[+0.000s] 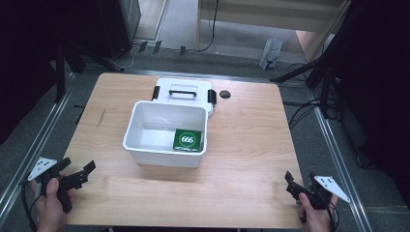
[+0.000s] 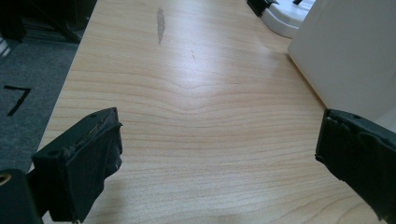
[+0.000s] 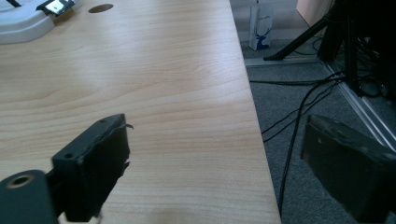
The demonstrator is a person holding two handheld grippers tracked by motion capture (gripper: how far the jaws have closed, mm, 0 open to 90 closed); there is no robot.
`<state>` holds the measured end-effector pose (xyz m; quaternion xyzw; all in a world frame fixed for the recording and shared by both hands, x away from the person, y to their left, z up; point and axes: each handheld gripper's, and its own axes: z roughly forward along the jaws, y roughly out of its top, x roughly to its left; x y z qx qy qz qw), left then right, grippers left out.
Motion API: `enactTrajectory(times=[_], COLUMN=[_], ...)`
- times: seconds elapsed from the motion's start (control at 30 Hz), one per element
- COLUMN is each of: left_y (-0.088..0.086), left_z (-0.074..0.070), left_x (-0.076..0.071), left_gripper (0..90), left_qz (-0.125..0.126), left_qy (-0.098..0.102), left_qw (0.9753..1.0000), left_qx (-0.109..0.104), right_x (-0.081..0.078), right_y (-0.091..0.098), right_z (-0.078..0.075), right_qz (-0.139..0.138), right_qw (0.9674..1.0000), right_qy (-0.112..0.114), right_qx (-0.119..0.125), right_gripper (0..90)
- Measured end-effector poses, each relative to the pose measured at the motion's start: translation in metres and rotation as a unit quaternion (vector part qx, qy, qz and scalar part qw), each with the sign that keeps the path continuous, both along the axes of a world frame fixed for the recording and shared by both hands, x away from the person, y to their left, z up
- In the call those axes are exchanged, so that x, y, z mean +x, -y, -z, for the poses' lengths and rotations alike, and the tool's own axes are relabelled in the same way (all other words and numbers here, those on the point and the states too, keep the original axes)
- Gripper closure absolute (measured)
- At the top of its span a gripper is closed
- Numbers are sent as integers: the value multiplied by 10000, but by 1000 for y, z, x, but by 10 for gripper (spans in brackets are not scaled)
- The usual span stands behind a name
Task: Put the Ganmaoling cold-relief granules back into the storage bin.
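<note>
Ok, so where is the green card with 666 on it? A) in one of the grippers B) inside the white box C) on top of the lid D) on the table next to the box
B: in the high view the green card lies on the floor of the open white box, in the corner nearest the person's right side, while the lid sits behind the box.
</note>
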<state>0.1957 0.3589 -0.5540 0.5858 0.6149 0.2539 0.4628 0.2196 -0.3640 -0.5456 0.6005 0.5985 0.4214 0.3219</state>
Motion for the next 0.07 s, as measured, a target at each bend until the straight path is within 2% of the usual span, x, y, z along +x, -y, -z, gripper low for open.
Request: enactTrajectory(times=[0.07], left_y=[0], left_z=[0], left_x=[0], left_gripper=[11], left_qz=[3], left_qy=[1], left_qw=[10000], left_qx=[2], right_x=[0], right_y=[2], right_z=[0], right_qz=[75], right_qw=[10000], right_qy=[-2], right_qx=[54], right_gripper=[133])
